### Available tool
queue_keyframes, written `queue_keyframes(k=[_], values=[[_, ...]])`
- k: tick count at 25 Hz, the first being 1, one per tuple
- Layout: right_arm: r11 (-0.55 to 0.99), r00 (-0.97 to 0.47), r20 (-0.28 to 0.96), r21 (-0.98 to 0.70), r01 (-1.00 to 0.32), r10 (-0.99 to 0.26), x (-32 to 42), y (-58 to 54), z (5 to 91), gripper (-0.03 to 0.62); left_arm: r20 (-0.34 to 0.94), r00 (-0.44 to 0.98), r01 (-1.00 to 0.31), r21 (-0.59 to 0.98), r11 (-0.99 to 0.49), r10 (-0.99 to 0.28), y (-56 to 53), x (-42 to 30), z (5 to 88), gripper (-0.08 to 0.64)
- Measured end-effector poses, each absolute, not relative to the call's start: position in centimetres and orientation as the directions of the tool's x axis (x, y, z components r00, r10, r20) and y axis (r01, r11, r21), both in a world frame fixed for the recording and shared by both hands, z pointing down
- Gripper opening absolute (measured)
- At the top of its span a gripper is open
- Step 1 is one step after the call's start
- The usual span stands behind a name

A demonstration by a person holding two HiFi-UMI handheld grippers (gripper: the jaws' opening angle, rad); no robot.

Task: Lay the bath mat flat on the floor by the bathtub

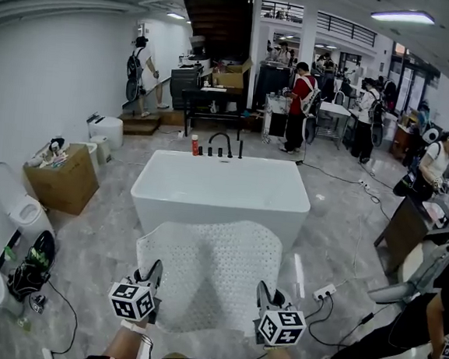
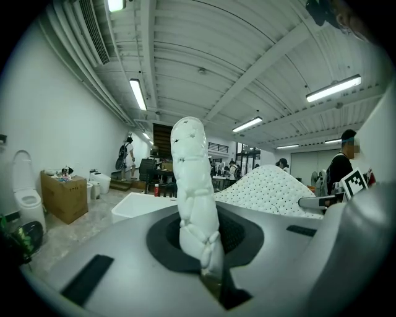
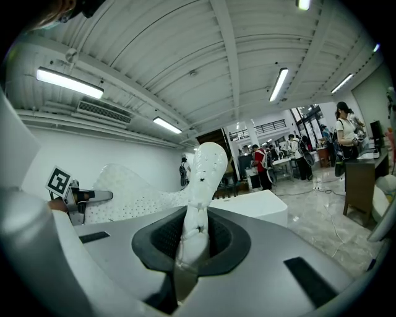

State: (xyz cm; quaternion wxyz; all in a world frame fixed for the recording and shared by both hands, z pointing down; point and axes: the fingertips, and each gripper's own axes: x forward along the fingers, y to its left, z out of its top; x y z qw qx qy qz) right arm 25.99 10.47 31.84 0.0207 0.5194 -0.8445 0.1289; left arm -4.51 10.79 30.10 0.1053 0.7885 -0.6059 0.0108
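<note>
A white perforated bath mat [image 1: 209, 271] hangs spread between my two grippers, in front of the white bathtub [image 1: 222, 189]. My left gripper [image 1: 152, 276] is shut on the mat's near left corner, which stands up bunched between its jaws [image 2: 197, 204]. My right gripper [image 1: 264, 295] is shut on the near right corner, seen as a folded white strip [image 3: 201, 198]. The mat's far edge reaches toward the tub's front wall. Each gripper view shows the mat's dotted surface arching toward the other gripper.
A cardboard box [image 1: 62, 176] and toilets [image 1: 20, 212] stand at the left. A black bag [image 1: 31, 263] lies on the marble floor. Cables and a power strip [image 1: 325, 291] lie at the right. A crouching person [image 1: 423, 325] is near right; several people stand behind the tub.
</note>
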Motion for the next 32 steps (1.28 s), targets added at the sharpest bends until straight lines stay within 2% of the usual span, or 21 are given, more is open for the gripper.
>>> queue_keyframes(k=[11,32], values=[[0.436,-0.48,0.194,-0.228,-0.871,-0.856,25.2,9.4,33.6,0.049,0.166,0.232,-0.969,0.131,-0.211,-0.958,10.5,-5.2,31.4,0.035],[0.367,-0.394,0.199,-0.16,-0.916,-0.897,25.0,2.2,31.5,0.049,0.099,0.316,-0.94,0.171,-0.297,-0.944,-0.5,-5.6,30.3,0.035]])
